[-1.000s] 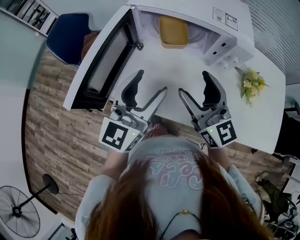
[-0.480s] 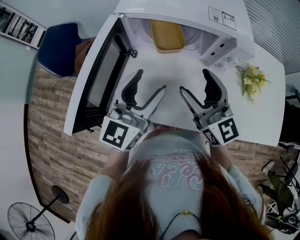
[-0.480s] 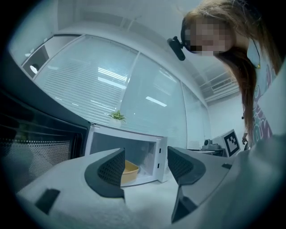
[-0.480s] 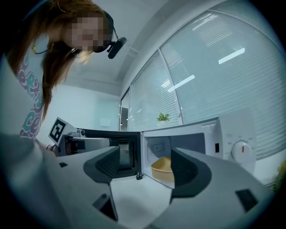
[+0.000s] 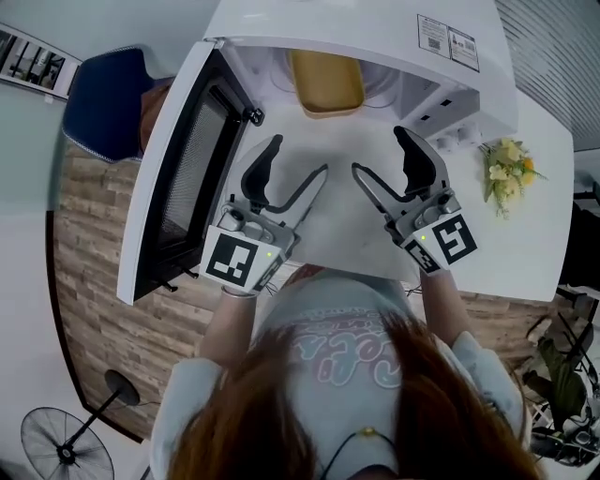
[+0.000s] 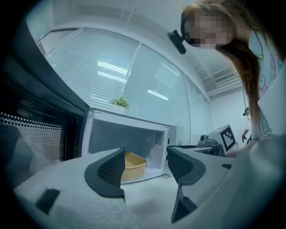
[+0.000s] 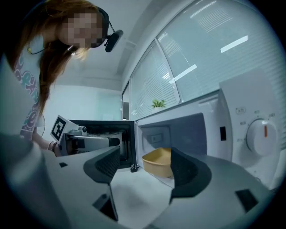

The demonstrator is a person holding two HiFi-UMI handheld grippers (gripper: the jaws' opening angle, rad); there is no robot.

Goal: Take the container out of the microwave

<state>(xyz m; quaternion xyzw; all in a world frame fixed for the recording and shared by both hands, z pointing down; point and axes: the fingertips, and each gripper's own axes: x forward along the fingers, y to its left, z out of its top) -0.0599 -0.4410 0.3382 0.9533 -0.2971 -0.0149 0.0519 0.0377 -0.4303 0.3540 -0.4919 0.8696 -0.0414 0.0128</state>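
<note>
A yellow container sits inside the open white microwave, near its front edge; it also shows in the left gripper view as the container and in the right gripper view as the container. The microwave door is swung wide to the left. My left gripper is open above the table, short of the microwave's mouth, with nothing between its fingers. My right gripper is open beside it, likewise holding nothing and pointing at the container.
The white table carries a small bunch of yellow flowers at the right. A blue chair stands left of the door. A fan stands on the wooden floor at lower left.
Both grippers have moved forward toward the microwave's opening, still open. The view has shifted, so the microwave and its door sit nearer in the picture.
</note>
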